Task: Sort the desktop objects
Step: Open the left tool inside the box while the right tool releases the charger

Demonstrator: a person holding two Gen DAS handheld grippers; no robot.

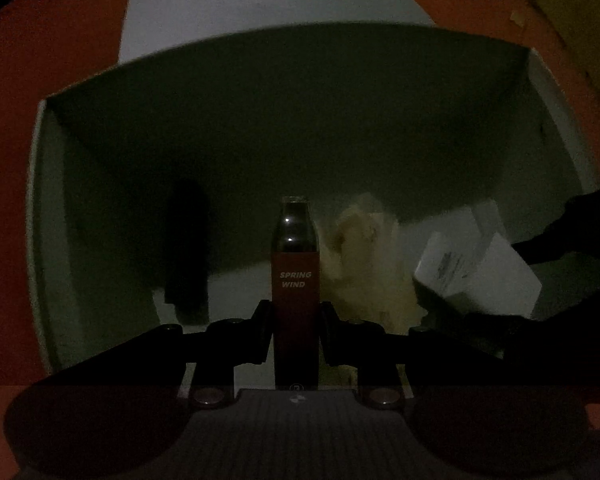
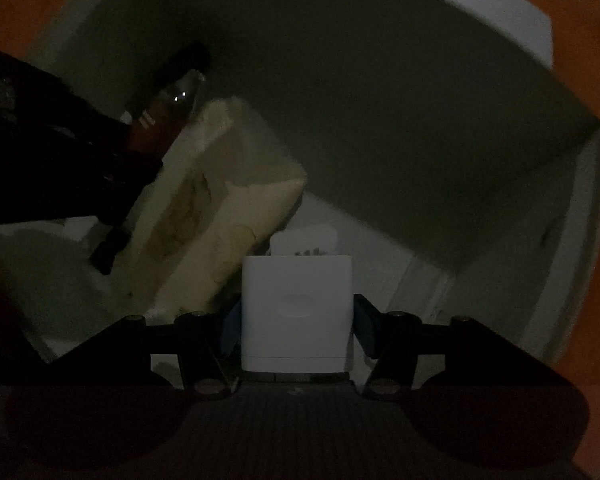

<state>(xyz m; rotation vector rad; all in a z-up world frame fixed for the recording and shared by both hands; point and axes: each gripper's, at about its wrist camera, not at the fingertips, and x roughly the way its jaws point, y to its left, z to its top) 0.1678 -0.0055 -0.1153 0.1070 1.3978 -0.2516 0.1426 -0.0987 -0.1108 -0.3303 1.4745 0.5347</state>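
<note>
Deep white box (image 1: 100, 152) on orange counter (image 1: 40, 40), interior dim and hard to read. Inside, leaning cream foam block (image 2: 220, 200), crowding both arms. Right tongs (image 2: 298, 320) clamped on white case (image 2: 298, 312). Left tongs (image 1: 296, 320) clamped on dark "SPRING WIND" bottle (image 1: 296, 264), base hidden.

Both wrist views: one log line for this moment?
left gripper: shut on red bottle | right gripper: shut on white case | both inside white box

Dim, grainy views, bent by the fisheye

You see both pictures very dark; the box (image 1: 556, 92) rim catches faint light, its inside lies in shadow, edges curve, and two small glints mark the bottle (image 1: 295, 248).
</note>
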